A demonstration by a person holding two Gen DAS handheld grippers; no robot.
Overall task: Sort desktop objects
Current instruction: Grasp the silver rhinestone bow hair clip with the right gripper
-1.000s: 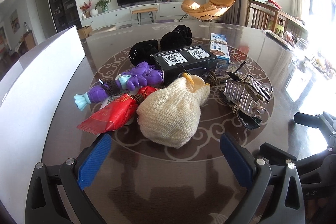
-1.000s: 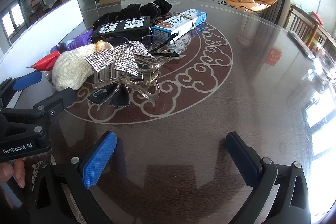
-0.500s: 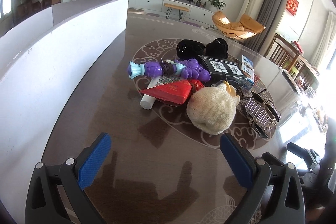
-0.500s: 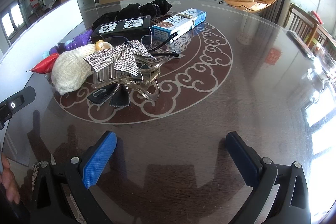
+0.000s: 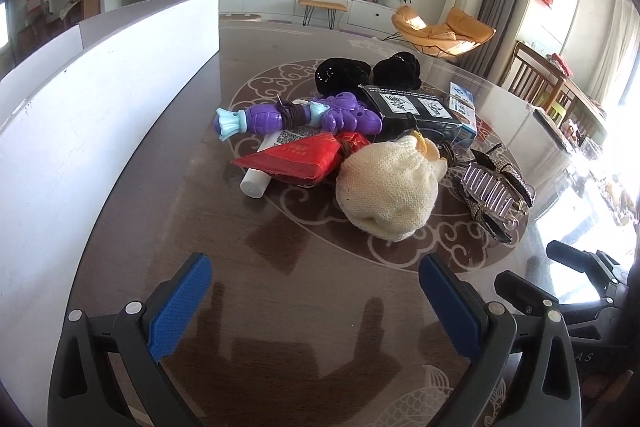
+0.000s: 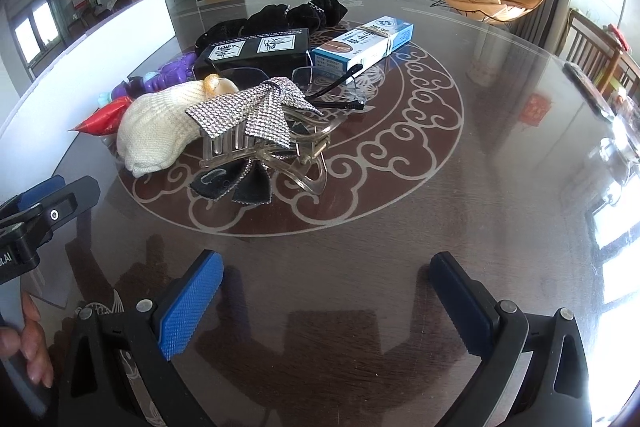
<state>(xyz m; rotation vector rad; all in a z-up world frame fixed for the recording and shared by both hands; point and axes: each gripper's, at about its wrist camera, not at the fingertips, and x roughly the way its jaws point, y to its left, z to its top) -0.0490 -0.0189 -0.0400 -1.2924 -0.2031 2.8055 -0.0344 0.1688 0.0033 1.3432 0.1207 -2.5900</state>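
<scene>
Centrally on the dark glossy round desk, over its scrollwork medallion, lies a heap of clutter. Its cream knitted pouch leans against a red foil packet, which lies over a white tube. Behind them rest a purple plastic toy, a black printed box, a blue-and-white carton and two black velvet pouches. A rhinestone bow hair claw sits beside the knitted pouch, with clear glasses just behind it. A white board stands along the desk's left edge. The left hand-held gripper hovers released near the front edge, grasping nothing; the right hand-held gripper is likewise spread and empty.
</scene>
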